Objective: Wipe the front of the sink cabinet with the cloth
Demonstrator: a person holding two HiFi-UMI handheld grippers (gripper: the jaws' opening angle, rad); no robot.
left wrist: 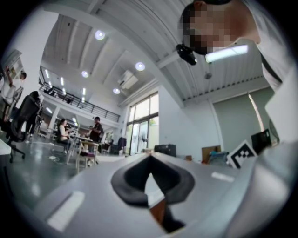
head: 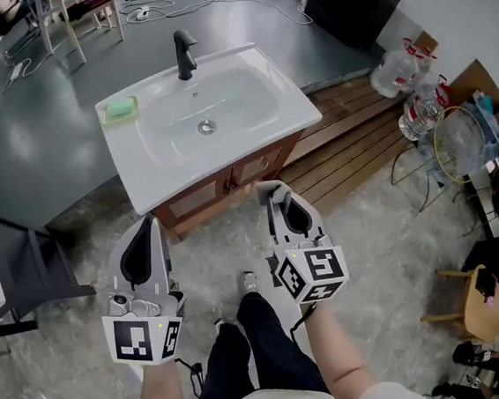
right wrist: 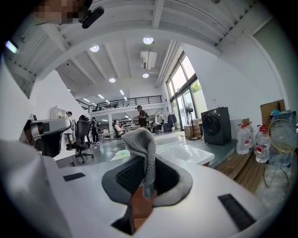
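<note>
Here we stand facing the brown wooden sink cabinet (head: 222, 186) under its white ceramic basin (head: 298, 114), and the wiping has not yet begun. Our right claw (head: 273, 192) is clamped on the grey knitted cloth (right wrist: 142, 142), which sticks up past the tips. It is near the cabinet front and seemingly not yet touching it. Our left claw (head: 148, 222) is pinched together with nothing in it. We judge this to be the approach step. The next move calls for lowering the right claw, pressing the cloth flat against the door panels and sweeping sideways.
</note>
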